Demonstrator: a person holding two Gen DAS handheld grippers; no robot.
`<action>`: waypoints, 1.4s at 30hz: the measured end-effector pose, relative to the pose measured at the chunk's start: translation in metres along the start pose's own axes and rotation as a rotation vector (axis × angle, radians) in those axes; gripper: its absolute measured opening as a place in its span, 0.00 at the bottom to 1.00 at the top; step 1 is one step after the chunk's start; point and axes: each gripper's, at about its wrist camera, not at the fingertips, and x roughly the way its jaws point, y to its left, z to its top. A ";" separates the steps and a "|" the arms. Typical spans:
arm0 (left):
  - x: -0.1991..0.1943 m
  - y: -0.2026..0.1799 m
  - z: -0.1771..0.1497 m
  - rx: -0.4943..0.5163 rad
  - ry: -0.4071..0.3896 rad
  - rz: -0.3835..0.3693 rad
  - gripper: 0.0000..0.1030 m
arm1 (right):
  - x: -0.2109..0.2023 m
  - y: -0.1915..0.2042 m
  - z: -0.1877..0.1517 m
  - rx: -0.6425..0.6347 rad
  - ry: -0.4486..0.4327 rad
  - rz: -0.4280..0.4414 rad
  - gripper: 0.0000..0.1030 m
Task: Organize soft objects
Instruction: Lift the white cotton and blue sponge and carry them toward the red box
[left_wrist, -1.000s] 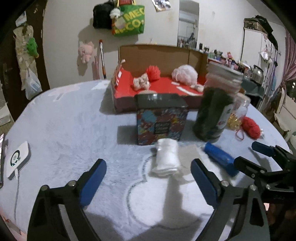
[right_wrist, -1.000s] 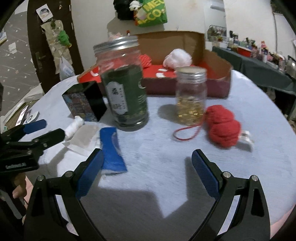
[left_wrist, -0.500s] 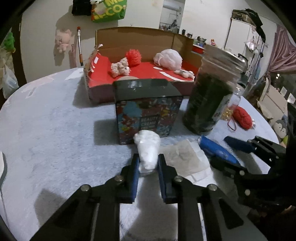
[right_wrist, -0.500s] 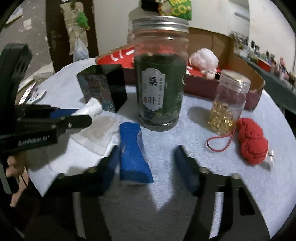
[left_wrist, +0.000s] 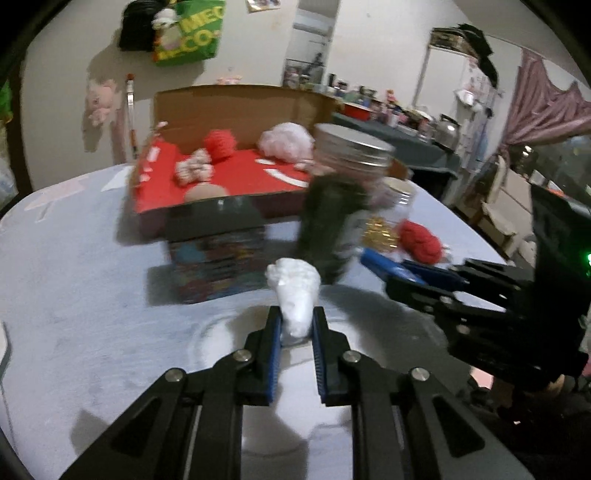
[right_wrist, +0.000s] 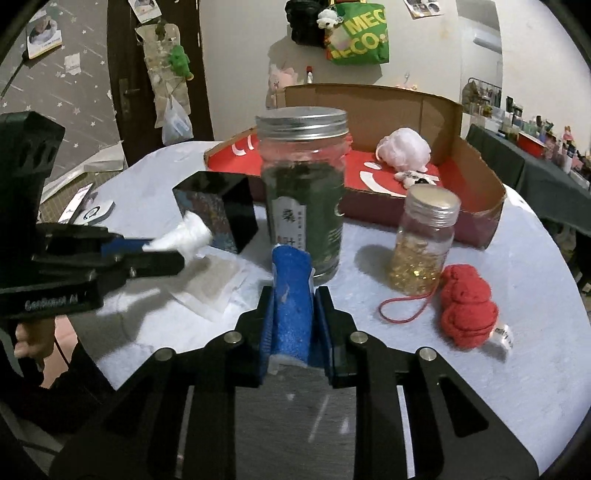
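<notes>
Two soft things are in my jaws at once. My left gripper (left_wrist: 296, 334) is clamped on the white cloth roll (left_wrist: 295, 295), its jaws pinching the near end while the rest sticks out forward, clear of the tabletop (left_wrist: 74, 295). My right gripper (right_wrist: 293, 325) has just been closing and now squeezes the blue sponge (right_wrist: 291, 295) between its jaws; the sponge points toward the tall green jar (right_wrist: 304, 199). Beside that jar stand a small jar of gold bits (right_wrist: 424, 240) and a red knitted toy (right_wrist: 467, 310). A flat pale cloth (right_wrist: 212, 284) lies on the tabletop below the white roll. Behind everything sits the open cardboard box (right_wrist: 476, 177) with a pink fluffy ball (right_wrist: 402, 149) inside.
</notes>
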 end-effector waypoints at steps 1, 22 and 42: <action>0.001 -0.003 -0.001 0.006 0.002 -0.006 0.16 | 0.001 -0.002 0.000 0.005 0.007 0.006 0.20; 0.018 -0.013 0.003 0.006 0.057 -0.050 0.16 | -0.002 -0.017 -0.006 0.039 0.035 0.015 0.20; -0.020 0.084 -0.006 -0.111 0.071 0.141 0.16 | -0.030 -0.087 -0.006 0.081 0.046 -0.116 0.20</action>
